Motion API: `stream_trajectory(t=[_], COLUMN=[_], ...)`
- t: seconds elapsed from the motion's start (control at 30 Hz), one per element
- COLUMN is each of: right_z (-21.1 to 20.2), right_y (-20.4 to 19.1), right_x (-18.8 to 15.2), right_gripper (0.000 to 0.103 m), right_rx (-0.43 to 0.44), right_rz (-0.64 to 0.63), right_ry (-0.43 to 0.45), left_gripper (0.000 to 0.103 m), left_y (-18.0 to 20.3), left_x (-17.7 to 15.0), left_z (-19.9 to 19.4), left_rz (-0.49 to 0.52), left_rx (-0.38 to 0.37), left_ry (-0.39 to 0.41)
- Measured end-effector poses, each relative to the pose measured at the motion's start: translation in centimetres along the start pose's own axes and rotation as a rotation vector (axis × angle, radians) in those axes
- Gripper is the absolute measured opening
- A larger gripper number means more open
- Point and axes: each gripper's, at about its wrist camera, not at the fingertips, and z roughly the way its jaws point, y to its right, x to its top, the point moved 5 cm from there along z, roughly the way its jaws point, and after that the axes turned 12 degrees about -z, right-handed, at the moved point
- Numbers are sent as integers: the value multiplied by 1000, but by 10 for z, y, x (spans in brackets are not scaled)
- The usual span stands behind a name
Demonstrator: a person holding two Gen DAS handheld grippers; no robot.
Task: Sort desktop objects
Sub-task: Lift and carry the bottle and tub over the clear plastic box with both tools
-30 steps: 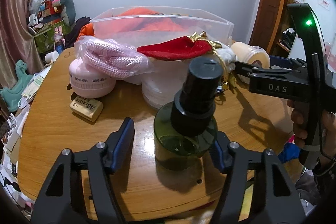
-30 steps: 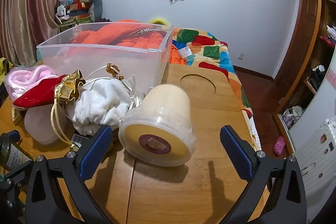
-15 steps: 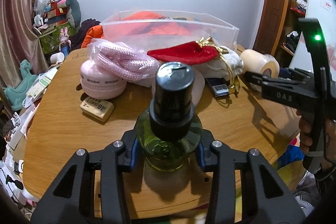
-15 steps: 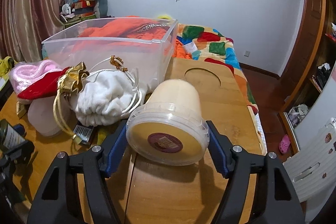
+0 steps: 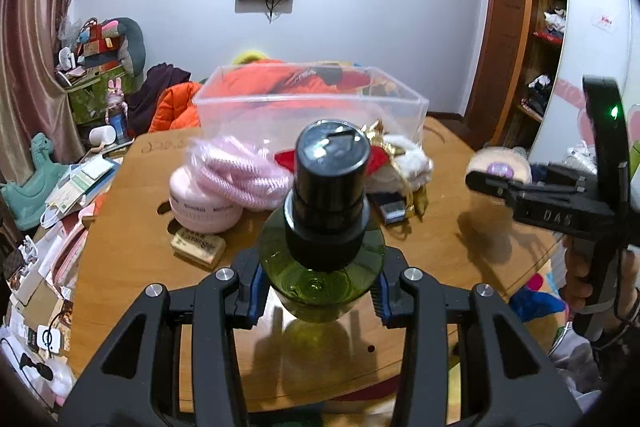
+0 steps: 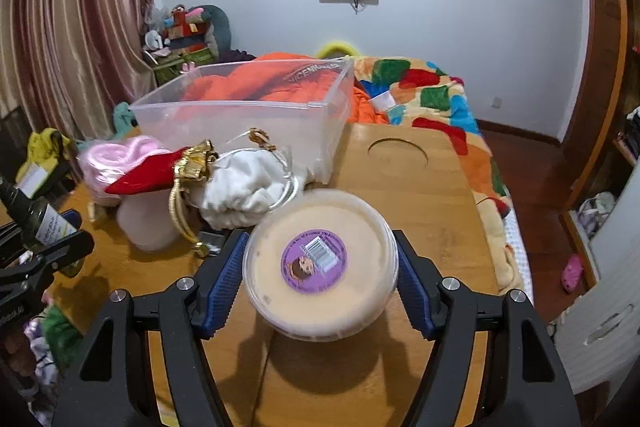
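Note:
My left gripper [image 5: 319, 293] is shut on a green glass bottle [image 5: 320, 277] with a black cap and holds it above the wooden table [image 5: 140, 259]. My right gripper [image 6: 320, 287] is shut on a cream plastic tub [image 6: 320, 267] with a purple label, lifted off the table. The tub also shows in the left wrist view [image 5: 500, 169], and the bottle in the right wrist view [image 6: 40, 219]. A clear plastic bin [image 6: 240, 119] stands at the back of the table.
On the table lie a pink rope bundle [image 5: 236, 173], a pink round case [image 5: 200, 211], a tan eraser block [image 5: 198, 247], a red pouch [image 6: 152, 177] and a white pouch [image 6: 244, 187]. Papers [image 5: 76, 187] clutter the left edge. A bed [image 6: 432, 99] lies beyond.
Both grippers closed on their objects and lifted them: the left raised the green bottle, the right raised the cream tub and turned its labelled end toward the camera.

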Motion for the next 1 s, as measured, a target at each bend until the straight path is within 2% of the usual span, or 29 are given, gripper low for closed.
stream_trajectory(t=[0.33,0.5,1.0], right_z=[-10,-21,-27], right_y=[0,-3,-3], right_x=[6,19,71], right_gripper=[65,65,65], right_rx=[15,7,47], right_rz=[5,-28,-53], right_ry=[22,50,108], left_gripper=[41,41,41], left_y=[-2,0,2], left_x=[26,37,84], left_z=[-12,-12,-9], left_rz=[8,46,59], left_rx=[-25,-38,-83], left_ry=[28,27,39])
